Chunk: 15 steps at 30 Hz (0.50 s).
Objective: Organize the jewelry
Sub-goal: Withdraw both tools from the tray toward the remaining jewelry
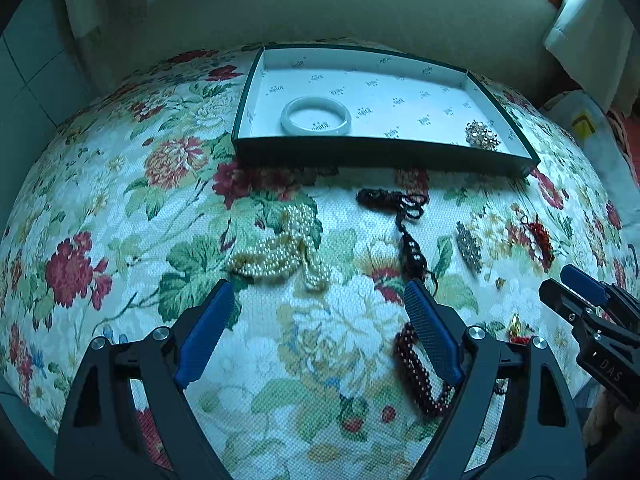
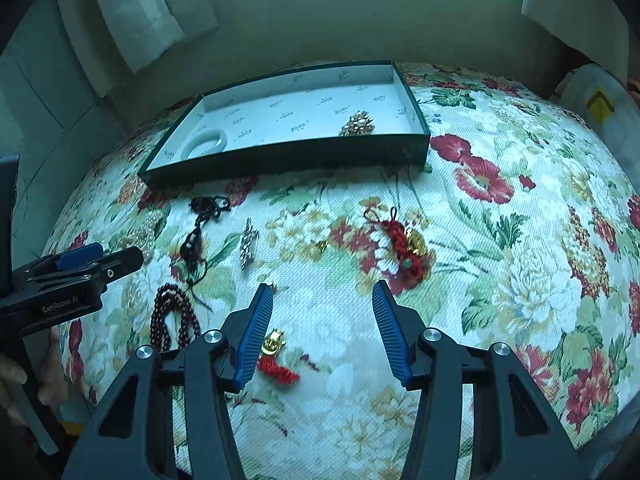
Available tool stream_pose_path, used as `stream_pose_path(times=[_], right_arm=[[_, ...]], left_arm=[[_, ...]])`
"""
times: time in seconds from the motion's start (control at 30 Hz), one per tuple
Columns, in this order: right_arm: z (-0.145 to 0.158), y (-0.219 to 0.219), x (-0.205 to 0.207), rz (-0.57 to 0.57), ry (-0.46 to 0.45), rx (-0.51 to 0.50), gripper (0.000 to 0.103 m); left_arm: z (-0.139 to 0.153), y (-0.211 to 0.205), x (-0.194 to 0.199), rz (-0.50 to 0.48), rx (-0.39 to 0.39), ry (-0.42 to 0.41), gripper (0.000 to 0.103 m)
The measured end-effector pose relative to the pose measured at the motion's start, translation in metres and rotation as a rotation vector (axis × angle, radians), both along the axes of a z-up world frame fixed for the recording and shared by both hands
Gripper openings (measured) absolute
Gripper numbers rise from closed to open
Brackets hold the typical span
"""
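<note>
Both tongs, left tongs (image 1: 318,294) wide, right tongs (image 2: 322,294) half-open, empty over loose jewelry; next I grab pearl necklace (image 1: 280,252) for tray (image 1: 380,152).

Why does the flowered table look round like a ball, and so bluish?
Left wrist view: the fisheye lens bends the flat tablecloth and box edges; a dim, blue-green cast. Right wrist view: same bulge and tint, with slight blur on the red tassel; corners dark.
</note>
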State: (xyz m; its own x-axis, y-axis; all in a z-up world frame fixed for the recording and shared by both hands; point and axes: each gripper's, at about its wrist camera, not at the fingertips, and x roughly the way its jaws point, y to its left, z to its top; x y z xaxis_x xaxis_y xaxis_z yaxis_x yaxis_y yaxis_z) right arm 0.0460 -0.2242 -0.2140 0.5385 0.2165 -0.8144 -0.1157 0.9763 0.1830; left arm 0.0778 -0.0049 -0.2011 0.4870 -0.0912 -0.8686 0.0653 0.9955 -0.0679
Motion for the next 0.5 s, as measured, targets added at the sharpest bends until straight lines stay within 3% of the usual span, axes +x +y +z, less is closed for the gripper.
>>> stream_pose_path(times=[0.5], right_arm=[[-0.014, 0.029, -0.02, 0.083, 0.025, -0.007, 0.034]], left_arm=[[-0.003, -0.011, -0.034, -0.029, 0.009, 0.014, 0.086]])
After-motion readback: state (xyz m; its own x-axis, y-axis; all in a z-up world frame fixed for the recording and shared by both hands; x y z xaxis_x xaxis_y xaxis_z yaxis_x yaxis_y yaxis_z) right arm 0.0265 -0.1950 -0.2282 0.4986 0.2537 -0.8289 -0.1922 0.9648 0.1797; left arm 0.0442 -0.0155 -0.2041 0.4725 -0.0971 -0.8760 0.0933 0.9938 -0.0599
